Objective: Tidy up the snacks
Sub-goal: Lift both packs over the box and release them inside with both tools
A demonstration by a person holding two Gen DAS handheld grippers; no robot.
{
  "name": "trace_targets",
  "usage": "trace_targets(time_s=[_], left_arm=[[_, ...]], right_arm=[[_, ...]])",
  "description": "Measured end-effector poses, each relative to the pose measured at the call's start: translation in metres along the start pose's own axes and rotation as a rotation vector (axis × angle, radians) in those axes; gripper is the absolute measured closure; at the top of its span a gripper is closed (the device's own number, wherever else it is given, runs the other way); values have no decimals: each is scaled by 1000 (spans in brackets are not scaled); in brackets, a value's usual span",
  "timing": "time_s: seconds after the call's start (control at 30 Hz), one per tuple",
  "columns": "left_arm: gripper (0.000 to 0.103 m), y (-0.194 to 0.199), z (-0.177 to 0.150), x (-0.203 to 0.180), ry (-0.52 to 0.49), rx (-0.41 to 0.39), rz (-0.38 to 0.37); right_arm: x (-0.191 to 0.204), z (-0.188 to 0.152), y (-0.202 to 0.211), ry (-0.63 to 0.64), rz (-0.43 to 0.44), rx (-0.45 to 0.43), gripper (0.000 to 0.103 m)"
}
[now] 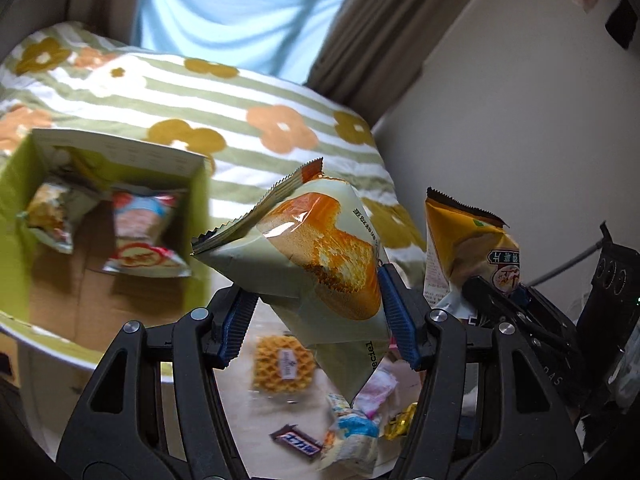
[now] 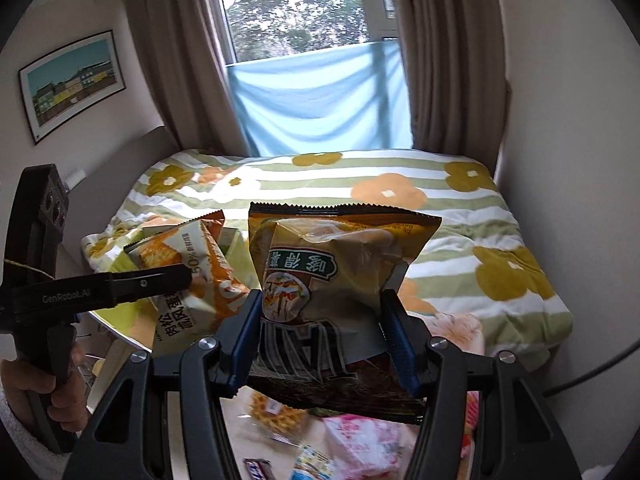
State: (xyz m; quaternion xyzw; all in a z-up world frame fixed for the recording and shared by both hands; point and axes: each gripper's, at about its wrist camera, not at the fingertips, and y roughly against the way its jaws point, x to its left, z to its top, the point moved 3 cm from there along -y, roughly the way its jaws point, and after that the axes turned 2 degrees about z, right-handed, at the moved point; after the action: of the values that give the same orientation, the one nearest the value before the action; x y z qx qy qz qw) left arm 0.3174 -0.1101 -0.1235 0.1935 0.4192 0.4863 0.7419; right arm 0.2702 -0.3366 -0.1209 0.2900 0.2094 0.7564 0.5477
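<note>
Mid-task: left tongs (image 1: 316, 300) pinch a cake packet (image 1: 320, 248), right tongs (image 2: 324, 332) pinch a chip bag (image 2: 332, 280); the box (image 1: 200, 216) left of them holds two packets, loose snacks (image 1: 284, 364) remain below.

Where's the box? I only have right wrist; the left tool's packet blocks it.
Observer: The left wrist view shows the green box open, left of the cake packet in the left tool.
Operator: Anything in it?
Observer: Two packets, a pale one and a red-and-white one, with bare cardboard in front of them.
Operator: Does the cake packet touch the brown packet in my right tool?
Observer: No. From the left wrist, blanket shows between them.
Operator: Left grip?
Observer: Both pads press the packet's lower half.
</note>
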Motion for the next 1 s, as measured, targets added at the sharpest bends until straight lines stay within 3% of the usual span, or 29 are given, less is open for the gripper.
trace_targets(time_s=[0.43, 0.7, 0.93, 0.97, 1.0], left_arm=[[46, 69, 34, 163, 105, -69, 107], [46, 62, 33, 259, 137, 1, 150], [49, 43, 21, 295, 75, 57, 142], [46, 41, 20, 296, 60, 62, 148], [31, 40, 19, 297, 45, 68, 165]], right_arm=[[137, 25, -76, 39, 119, 31, 49], [205, 16, -135, 39, 133, 107, 49], [223, 0, -168, 23, 100, 185, 49], [223, -2, -170, 22, 96, 195, 49], [223, -4, -174, 22, 93, 207, 49]])
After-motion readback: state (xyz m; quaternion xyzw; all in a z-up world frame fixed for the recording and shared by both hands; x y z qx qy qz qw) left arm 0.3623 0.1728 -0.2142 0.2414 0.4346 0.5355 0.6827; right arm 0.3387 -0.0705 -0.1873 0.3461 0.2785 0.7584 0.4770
